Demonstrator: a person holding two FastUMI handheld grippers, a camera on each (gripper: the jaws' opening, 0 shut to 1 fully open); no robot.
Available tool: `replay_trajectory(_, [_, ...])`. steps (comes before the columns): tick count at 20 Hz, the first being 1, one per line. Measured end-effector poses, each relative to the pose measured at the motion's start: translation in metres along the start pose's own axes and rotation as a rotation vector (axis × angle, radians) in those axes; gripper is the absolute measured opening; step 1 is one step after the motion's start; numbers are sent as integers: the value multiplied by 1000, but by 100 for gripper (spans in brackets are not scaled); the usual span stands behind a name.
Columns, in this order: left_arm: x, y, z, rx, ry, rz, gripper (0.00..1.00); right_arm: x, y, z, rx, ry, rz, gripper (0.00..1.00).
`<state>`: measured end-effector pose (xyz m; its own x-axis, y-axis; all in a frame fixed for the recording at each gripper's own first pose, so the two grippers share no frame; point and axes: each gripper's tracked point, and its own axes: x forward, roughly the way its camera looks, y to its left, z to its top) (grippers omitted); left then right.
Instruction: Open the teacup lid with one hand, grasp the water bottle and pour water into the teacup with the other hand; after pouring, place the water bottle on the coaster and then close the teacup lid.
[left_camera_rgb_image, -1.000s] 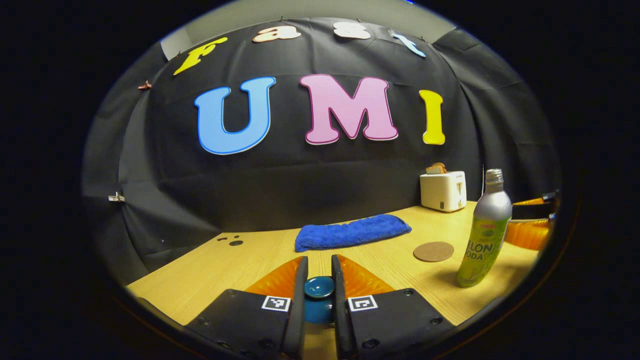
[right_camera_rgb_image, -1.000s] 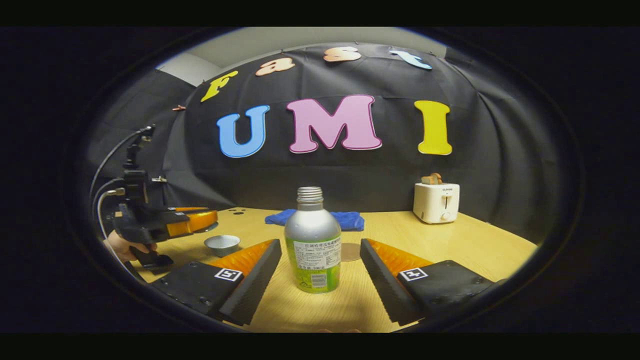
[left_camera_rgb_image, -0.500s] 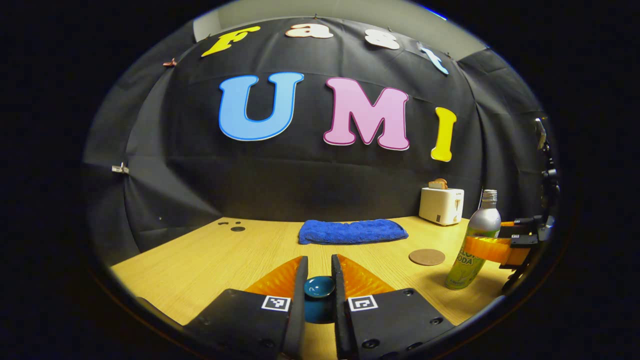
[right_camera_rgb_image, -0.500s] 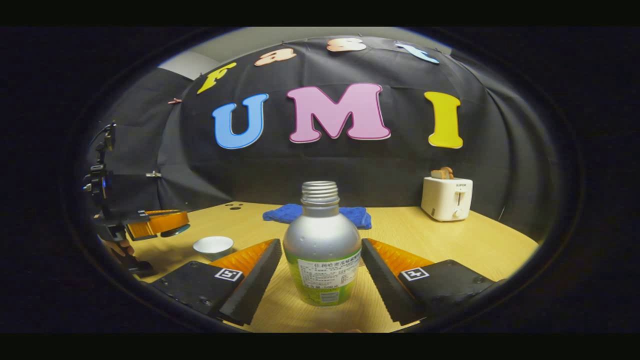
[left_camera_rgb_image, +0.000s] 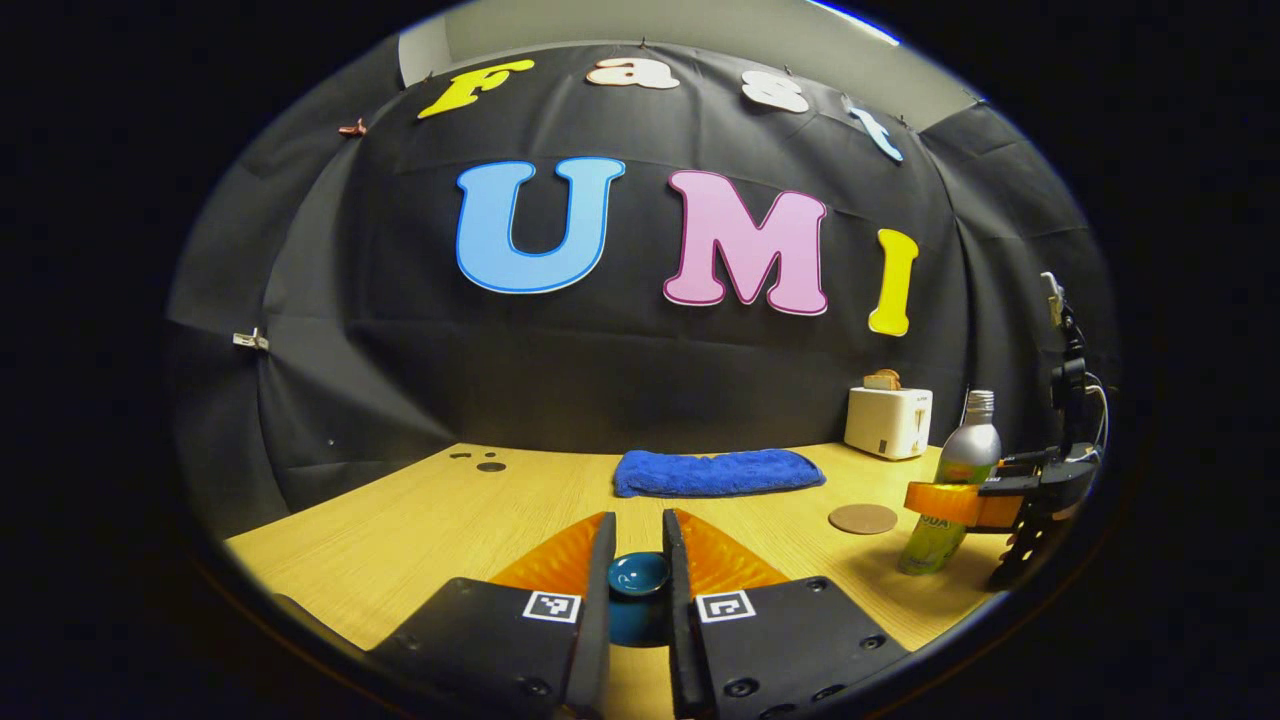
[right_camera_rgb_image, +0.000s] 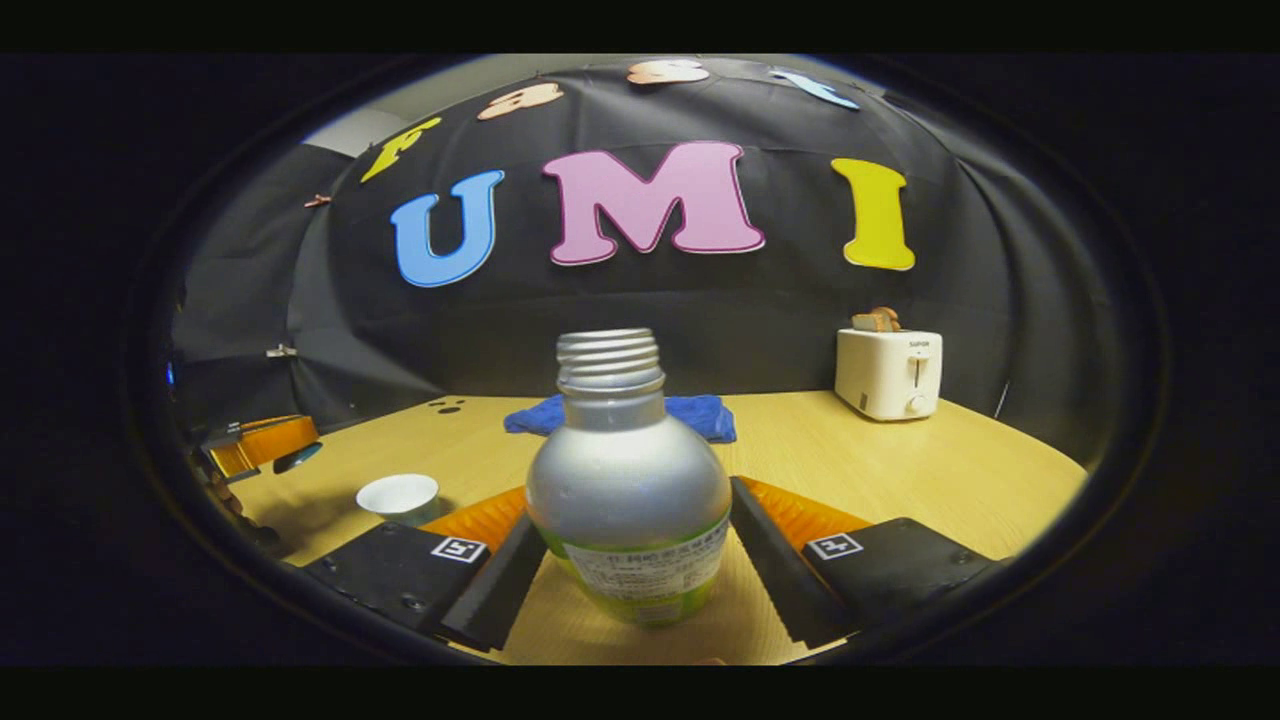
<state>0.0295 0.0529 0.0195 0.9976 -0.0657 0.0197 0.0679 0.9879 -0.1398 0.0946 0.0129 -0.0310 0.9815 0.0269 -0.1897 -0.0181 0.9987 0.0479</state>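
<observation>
Left hand-held gripper (left_camera_rgb_image: 637, 585) clamps the teacup lid (left_camera_rgb_image: 638, 574) aloft; right hand-held gripper (right_camera_rgb_image: 630, 560), jaws apart, brackets the water bottle (right_camera_rgb_image: 628, 490). Next: squeeze, lift, pour.

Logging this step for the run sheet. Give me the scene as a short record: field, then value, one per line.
left claw: shut on the dark blue glazed teacup lid, held above the wooden table
right claw: fingers at both sides of the silver metal water bottle with green label; contact unclear
bottle: upright, uncapped
white teacup: open, on the table
round brown coaster: bare
also present: blue folded towel, white toaster
</observation>
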Motion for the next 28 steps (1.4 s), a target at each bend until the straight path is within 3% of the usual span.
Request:
replay_trajectory(1, [0,1,-2,-6,0,-1,28,-1,1,3,-10,-4,-2,99])
replay_trajectory(3, [-2,7,-4,-20,4,2,28,2,7,3,-47,-1,2,85])
replay_trajectory(7, [-5,20,-11,-38,12,17,28,7,11,7,-210,14,-11,82])
replay_trajectory(11, [-9,35,-12,-35,7,37,28,19,12,23,-364,10,-19,81])
replay_trajectory(22, [-21,71,-15,-37,-3,96,28,63,41,48,-1001,-58,-6,81])
replay_trajectory(28, [-23,82,-15,-25,-6,108,28,79,65,26,-1168,-76,49,81])
